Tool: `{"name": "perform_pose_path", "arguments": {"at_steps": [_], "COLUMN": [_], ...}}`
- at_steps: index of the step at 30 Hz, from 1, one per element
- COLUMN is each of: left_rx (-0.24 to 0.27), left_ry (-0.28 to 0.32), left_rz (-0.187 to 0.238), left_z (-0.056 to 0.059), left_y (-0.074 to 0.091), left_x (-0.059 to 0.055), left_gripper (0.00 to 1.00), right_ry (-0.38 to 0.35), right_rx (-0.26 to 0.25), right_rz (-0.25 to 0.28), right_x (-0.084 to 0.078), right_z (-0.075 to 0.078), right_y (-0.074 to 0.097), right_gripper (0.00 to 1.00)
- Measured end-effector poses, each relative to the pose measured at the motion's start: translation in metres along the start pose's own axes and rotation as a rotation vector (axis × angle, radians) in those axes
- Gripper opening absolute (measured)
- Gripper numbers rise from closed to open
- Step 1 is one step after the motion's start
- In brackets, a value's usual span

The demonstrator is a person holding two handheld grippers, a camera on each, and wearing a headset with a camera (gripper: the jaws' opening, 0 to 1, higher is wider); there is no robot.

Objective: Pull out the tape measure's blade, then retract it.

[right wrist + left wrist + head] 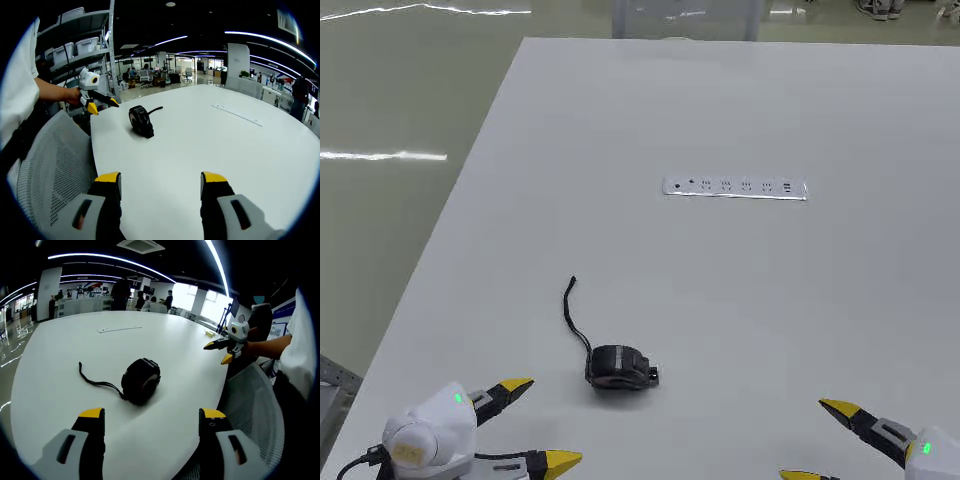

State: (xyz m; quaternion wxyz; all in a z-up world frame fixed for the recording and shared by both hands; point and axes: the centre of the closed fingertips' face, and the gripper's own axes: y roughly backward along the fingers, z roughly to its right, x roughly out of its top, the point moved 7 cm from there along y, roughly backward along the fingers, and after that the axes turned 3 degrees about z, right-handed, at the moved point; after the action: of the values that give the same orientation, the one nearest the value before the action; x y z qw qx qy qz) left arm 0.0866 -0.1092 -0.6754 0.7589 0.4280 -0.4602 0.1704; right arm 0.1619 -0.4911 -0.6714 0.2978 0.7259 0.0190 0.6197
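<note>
Open left gripper (542, 422) and open right gripper (820, 442) flank the tape measure (618, 368); the left should likely clamp its case squarely first.

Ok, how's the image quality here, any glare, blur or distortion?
Head view: sharp, evenly lit, the tape measure casts a faint shadow, and glare streaks the floor. Left and right gripper views: fisheye curves the table edge, ceiling lights burn bright, the tape measure is in focus.
</note>
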Motion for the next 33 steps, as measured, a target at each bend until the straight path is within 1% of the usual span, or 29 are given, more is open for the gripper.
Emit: {"name": "perform_pose_path", "arguments": {"at_steps": [9,12,15,25,33], "left_rx": [0.011,0.016,0.018,0.026,0.024], "left_ry": [0.023,0.03,0.033,0.048,0.044], "left_rz": [0.003,0.005,0.0,0.003,0.007], "left_z": [-0.001,0.0,0.0,-0.001,-0.003], "left_y": [-0.007,-0.01,-0.014,-0.021,-0.026], "left_x": [0.001,0.003,0.003,0.005,0.009], "left_gripper": [0.75,0.75,0.75,0.75,0.75], "right_ry": [0.004,0.001,-0.002,0.006,0.014], "right_rx": [0.017,0.018,0.024,0.056,0.083], "right_rz": [0.013,0.017,0.021,0.035,0.041], "right_x": [0.002,0.001,0.002,0.005,0.006], "right_z": [0.003,0.006,0.006,0.008,0.01], "right_y": [-0.006,-0.008,-0.011,-0.019,-0.026], "right_gripper": [0.63,0.63,0.63,0.62,0.61]}}
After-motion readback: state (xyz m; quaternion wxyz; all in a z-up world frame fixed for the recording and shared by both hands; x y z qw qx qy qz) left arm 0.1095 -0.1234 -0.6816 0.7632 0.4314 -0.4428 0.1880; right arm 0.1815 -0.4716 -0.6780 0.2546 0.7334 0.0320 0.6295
